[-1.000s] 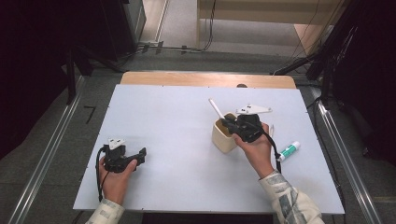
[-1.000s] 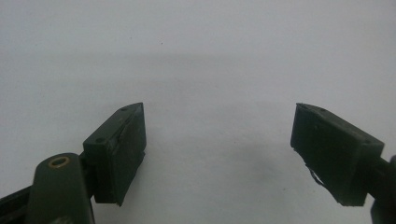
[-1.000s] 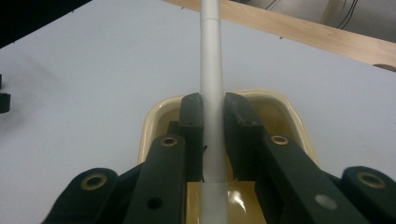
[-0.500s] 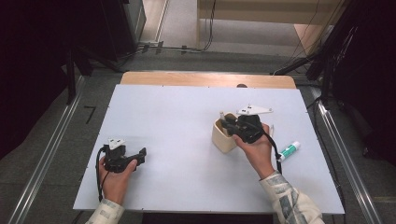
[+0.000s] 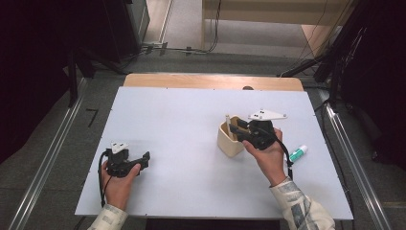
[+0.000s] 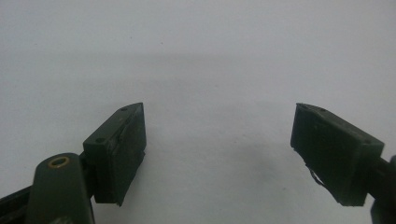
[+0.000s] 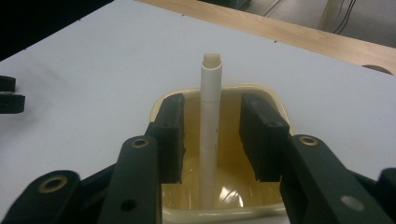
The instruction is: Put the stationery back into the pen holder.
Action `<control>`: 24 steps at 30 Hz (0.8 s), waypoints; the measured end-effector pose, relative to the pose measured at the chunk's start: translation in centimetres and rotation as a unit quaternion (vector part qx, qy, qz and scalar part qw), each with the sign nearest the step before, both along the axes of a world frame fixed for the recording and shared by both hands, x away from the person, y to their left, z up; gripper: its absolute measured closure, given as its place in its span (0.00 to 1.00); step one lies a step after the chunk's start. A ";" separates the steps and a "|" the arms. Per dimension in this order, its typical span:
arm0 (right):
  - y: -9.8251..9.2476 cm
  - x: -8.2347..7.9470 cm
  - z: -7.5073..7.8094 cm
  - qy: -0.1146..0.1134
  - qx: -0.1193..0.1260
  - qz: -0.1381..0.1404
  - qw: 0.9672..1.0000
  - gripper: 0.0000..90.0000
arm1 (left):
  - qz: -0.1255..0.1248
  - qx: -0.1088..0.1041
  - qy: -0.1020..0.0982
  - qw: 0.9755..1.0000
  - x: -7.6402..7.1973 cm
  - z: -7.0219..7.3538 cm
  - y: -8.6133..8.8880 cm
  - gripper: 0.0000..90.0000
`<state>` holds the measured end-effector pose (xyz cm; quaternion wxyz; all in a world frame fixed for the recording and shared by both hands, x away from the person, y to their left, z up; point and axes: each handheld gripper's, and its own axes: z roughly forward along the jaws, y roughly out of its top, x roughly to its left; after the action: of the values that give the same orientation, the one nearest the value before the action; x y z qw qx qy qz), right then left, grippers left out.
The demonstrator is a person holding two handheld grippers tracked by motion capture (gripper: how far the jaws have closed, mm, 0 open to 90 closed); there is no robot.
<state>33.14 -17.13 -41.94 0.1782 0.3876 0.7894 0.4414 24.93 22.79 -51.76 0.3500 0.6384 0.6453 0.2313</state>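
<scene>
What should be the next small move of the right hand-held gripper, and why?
Probably lift the right hand-held gripper straight up, out of the cream cup. Its jaws have just been opening, and both now stand apart from the white stick, which stands upright between them with its foot in the cup. Rising straight should avoid knocking it over.

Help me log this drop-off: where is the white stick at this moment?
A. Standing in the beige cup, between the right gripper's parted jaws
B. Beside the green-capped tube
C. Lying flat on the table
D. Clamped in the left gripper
A: the white stick stands in the beige cup, clear of both pads of the right gripper, whose jaws have just been opening.
</scene>
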 end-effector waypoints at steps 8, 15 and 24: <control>-1.0 -0.7 0.4 -0.006 0.008 -0.009 1.000 0.57 | 0.000 -0.001 -0.001 1.000 0.0 0.1 0.0 0.21; -2.4 -1.0 1.1 -0.017 0.021 -0.028 0.999 0.56 | 0.001 -0.002 -0.003 1.000 -0.1 0.1 0.1 0.21; -4.1 -1.0 0.7 -0.018 0.022 -0.052 0.998 0.56 | 0.001 -0.002 -0.004 1.000 -0.1 0.1 0.0 0.21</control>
<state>32.10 -21.25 -41.21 0.2065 0.4238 0.7551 0.4556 24.85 22.84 -51.67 0.3535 0.6363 0.6451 0.2326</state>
